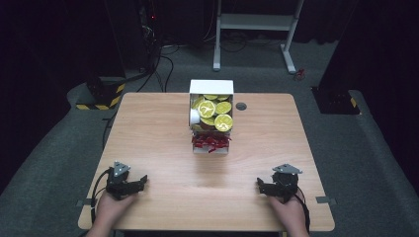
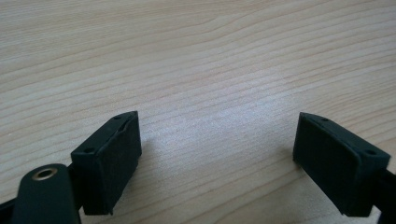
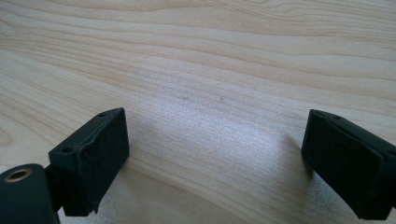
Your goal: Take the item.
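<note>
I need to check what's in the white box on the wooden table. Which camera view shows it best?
The high view: the white box stands at the table's far middle, holding yellow-green round discs and red pieces. Both gripper views look at bare wood between open jaws, with no box.

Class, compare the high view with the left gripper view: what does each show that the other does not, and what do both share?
High view alone: the white box of yellow-green lidded cups with red packets at its front, both hands, the right gripper, the grey floor and a white stand.

Left gripper view alone: a close look at the left gripper, its black jaws wide apart with nothing between them, and the wood grain.

Both: the wooden table and the left gripper.
</note>
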Action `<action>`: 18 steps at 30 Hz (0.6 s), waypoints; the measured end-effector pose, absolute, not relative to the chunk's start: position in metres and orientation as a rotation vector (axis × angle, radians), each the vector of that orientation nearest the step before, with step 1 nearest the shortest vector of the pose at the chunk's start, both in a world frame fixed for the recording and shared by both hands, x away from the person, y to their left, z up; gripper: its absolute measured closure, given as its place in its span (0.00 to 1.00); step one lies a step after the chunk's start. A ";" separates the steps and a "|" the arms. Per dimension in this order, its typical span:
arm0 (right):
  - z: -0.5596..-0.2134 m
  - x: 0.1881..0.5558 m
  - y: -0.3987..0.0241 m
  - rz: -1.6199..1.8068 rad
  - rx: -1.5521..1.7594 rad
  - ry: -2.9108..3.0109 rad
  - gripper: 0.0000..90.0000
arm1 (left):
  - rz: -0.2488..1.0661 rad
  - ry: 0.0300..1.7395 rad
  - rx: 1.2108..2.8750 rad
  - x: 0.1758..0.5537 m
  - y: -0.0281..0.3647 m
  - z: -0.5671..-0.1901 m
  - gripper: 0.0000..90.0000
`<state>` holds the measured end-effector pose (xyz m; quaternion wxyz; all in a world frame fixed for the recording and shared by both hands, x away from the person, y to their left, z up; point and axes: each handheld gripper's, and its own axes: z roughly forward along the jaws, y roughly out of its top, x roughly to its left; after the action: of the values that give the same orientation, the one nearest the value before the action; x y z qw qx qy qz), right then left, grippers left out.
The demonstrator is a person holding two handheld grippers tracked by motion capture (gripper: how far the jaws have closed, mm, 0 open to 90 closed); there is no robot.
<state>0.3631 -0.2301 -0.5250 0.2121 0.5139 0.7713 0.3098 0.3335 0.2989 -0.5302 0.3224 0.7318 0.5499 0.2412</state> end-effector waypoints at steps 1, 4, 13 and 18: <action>-0.525 0.363 -0.230 0.860 1.425 2.144 0.08 | 0.633 1.444 1.921 0.333 0.299 -0.530 0.17; -0.525 0.364 -0.230 0.861 1.423 2.151 0.08 | 0.638 1.439 1.925 0.334 0.299 -0.530 0.17; -0.525 0.364 -0.230 0.862 1.422 2.152 0.08 | 0.633 1.434 1.935 0.333 0.298 -0.530 0.16; -0.525 0.364 -0.230 0.863 1.421 2.154 0.08 | 0.633 1.432 1.936 0.333 0.298 -0.530 0.16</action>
<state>0.3641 -0.2304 -0.5248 0.2089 0.5107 0.7742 0.3101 0.3334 0.2984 -0.5301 0.3202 0.7366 0.5449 0.2407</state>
